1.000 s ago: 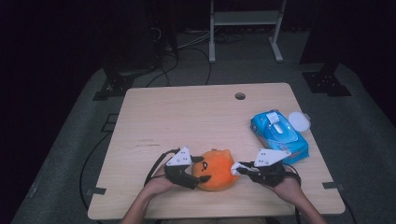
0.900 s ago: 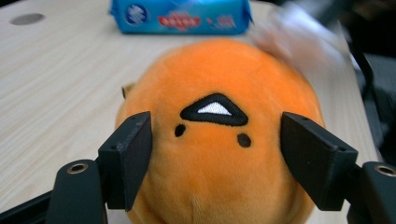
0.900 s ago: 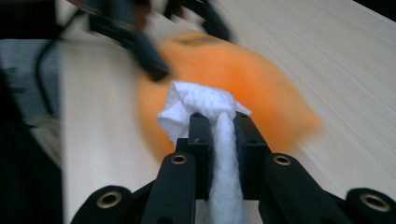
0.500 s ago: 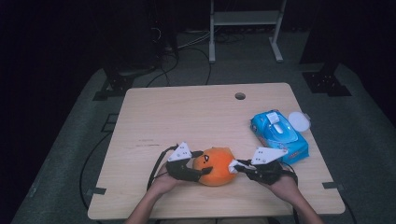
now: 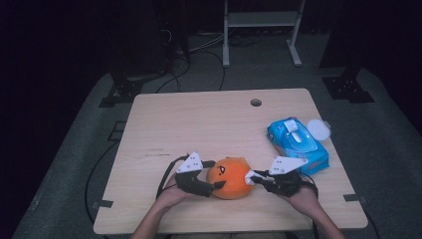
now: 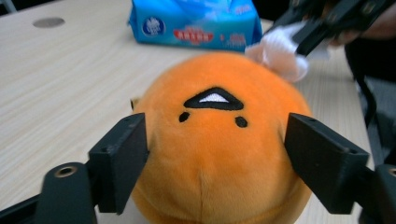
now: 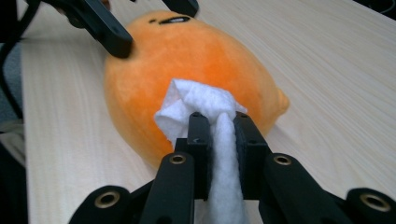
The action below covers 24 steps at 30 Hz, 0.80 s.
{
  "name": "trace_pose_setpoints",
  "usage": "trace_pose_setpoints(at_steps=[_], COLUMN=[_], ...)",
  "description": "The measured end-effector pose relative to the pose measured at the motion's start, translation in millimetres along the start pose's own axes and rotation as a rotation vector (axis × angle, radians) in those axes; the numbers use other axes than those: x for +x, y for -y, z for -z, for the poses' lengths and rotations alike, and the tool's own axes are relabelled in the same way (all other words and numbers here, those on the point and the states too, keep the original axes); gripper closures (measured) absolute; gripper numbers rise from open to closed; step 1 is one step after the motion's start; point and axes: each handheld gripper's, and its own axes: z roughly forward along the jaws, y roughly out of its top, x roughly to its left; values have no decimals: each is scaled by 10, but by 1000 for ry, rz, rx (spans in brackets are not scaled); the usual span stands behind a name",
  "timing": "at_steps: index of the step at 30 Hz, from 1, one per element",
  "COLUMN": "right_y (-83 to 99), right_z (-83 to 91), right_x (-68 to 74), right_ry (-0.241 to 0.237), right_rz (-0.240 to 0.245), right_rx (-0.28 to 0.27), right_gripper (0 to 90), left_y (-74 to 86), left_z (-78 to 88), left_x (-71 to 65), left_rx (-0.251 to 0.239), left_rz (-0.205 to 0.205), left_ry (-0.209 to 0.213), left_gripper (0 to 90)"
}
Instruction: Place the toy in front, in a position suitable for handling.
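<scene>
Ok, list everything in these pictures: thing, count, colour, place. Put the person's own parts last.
plush toy: 1, orange with a black face, near edge of the table, between the two grippers
wet wipe: 1, white, clamped in the right gripper, pressed on the plush toy
wipes pack: 1, blue, right side of the table
lid: 1, white, round, beside the wipes pack
table: 1, light wood, with a round hole near the far edge
frame: 1, white, on the floor behind the table
left gripper: 1, black, jaws either side of the plush toy, just been opening
right gripper: 1, black, shut on the wet wipe
hands: 2, at the near edge
</scene>
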Motion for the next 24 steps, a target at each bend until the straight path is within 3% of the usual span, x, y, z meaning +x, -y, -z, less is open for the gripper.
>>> trace_pose_setpoints(at_steps=[8, 11, 13, 15, 18, 21, 24], right_y=[-179, -189, -154, -90, -65, -152, -228], right_z=[-185, -170, -116, -70, -62, -152, -228], right_x=[237, 198, 132, 54, 60, 220, 306], right_ry=[-81, -70, -34, -7, -17, -75, -64], right_rz=[51, 56, 49, 29, 8, 44, 82], right_rx=[-34, -34, -29, -23, -27, -40, -36], right_gripper=[783, 783, 783, 784, 784, 784, 783], left_y=[19, 6, 6, 22, 14, -3, 16], left_z=[-46, 33, 73, 75, 11, -30, -20], left_x=[-32, 29, 67, 69, 26, 9, 44], left_rx=[22, 10, 11, 8, 28, 22, 14], left_rz=[-27, 8, 32, 28, -6, -5, 17], left_ry=[11, 30, 38, 54, 25, -14, -50], left_gripper=[276, 222, 176, 229, 301, 324, 329])
